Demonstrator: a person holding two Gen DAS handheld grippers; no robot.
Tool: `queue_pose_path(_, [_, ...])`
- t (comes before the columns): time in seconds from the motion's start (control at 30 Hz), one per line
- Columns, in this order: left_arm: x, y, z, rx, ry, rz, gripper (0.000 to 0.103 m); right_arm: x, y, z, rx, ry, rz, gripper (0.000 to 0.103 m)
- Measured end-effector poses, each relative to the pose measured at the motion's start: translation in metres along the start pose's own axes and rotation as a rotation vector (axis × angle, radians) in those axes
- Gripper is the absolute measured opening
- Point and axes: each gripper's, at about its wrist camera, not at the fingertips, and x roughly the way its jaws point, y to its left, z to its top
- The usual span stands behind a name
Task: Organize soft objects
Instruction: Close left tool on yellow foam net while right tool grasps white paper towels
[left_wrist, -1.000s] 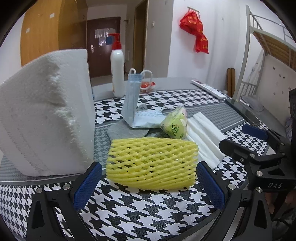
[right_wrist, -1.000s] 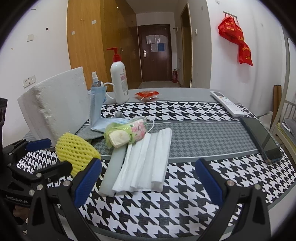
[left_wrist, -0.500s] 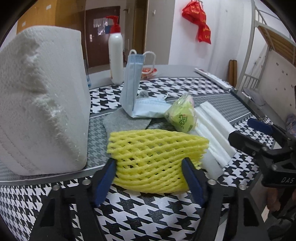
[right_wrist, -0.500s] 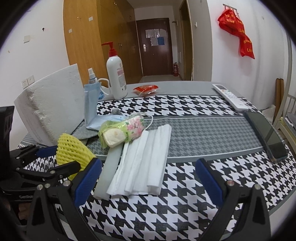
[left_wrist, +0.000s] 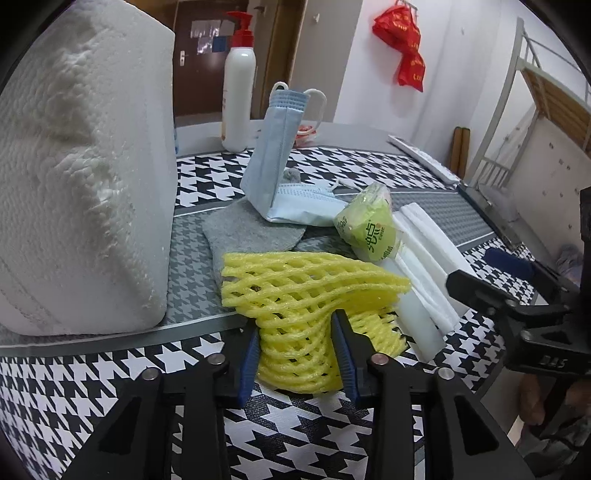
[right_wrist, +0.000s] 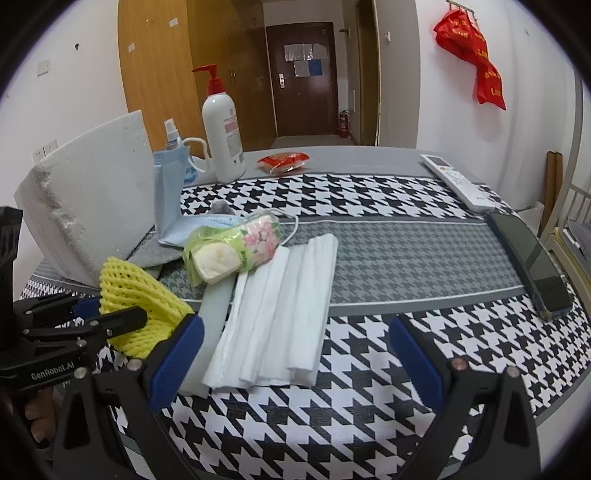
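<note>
2 wrist cameras look down along their jaws, close over the table (right_wrist: 406, 266); both show the pump bottle (left_wrist: 238, 99).

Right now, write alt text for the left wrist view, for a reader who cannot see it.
The left gripper is closing its fingers on a yellow foam net, crumpling it on a houndstooth tablecloth. A white foam block stands at left; behind lie a grey cloth, blue face masks, a green tissue pack and white folded sheets.

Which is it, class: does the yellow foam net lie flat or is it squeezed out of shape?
Squeezed: the closing left gripper pinches the yellow foam net, buckling its middle into a narrow waist.
</note>
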Motion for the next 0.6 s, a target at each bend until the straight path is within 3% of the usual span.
queue_pose_path(0.13, [-0.002, 0.01, 0.0, -0.048, -0.004, -0.068, 0.026, 0.009, 0.002, -0.001, -0.009, 0.05, 0.002, 0.073])
queue_pose_path(0.27, [-0.006, 0.008, -0.002, -0.036, -0.018, -0.07, 0.024, 0.015, 0.002, -0.002, -0.015, 0.076, -0.005, 0.058])
queue_pose_path(0.33, [-0.008, 0.007, -0.002, -0.029, -0.023, -0.069, 0.024, 0.018, 0.004, -0.003, -0.025, 0.088, -0.013, 0.044])
queue_pose_path(0.47, [-0.01, 0.009, -0.002, -0.036, -0.029, -0.064, 0.024, 0.02, 0.005, -0.004, -0.029, 0.097, -0.026, 0.035])
queue_pose_path(0.6, [-0.014, 0.007, -0.003, -0.023, -0.046, -0.055, 0.023, 0.019, 0.009, -0.005, -0.05, 0.095, -0.036, 0.015])
